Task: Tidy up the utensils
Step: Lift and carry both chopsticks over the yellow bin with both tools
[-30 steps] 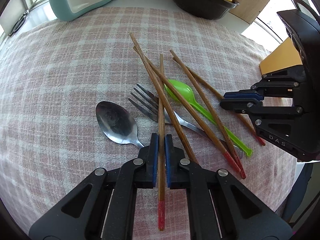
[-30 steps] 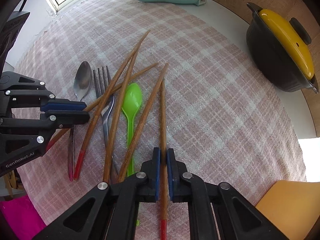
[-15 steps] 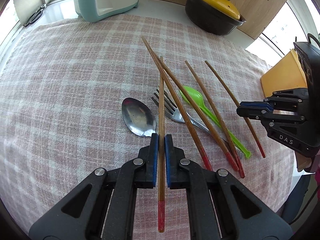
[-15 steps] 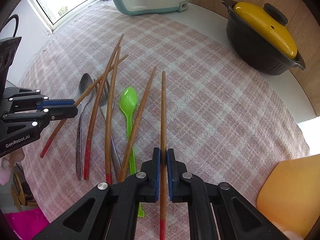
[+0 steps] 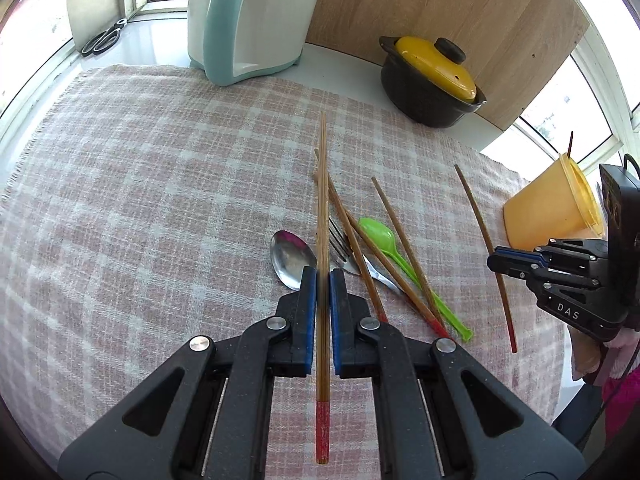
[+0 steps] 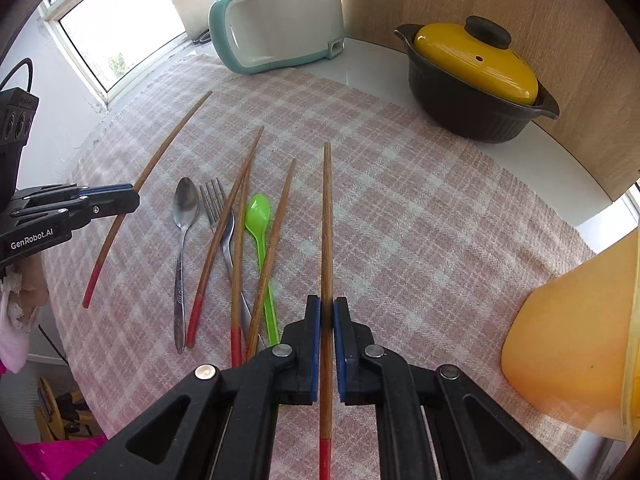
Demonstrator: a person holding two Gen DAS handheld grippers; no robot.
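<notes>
Left gripper point(image 5: 322, 276): fingers clamped on wooden chopstick point(image 5: 322, 216), red end toward camera, stick lifted clear of checked cloth point(image 5: 140, 200). Right gripper point(image 6: 327, 312): fingers clamped on second chopstick point(image 6: 327, 224), same way round, also off cloth. On cloth between grippers: metal spoon point(image 6: 185, 216), fork point(image 6: 218, 216), green plastic spoon point(image 6: 258, 216), three loose chopsticks point(image 6: 240, 240) crossing fork and green spoon. Orange tub point(image 6: 576, 352) at right cloth edge. Black pot with yellow lid point(image 6: 476, 80) and white-teal cooker point(image 6: 276, 24) behind cloth.
</notes>
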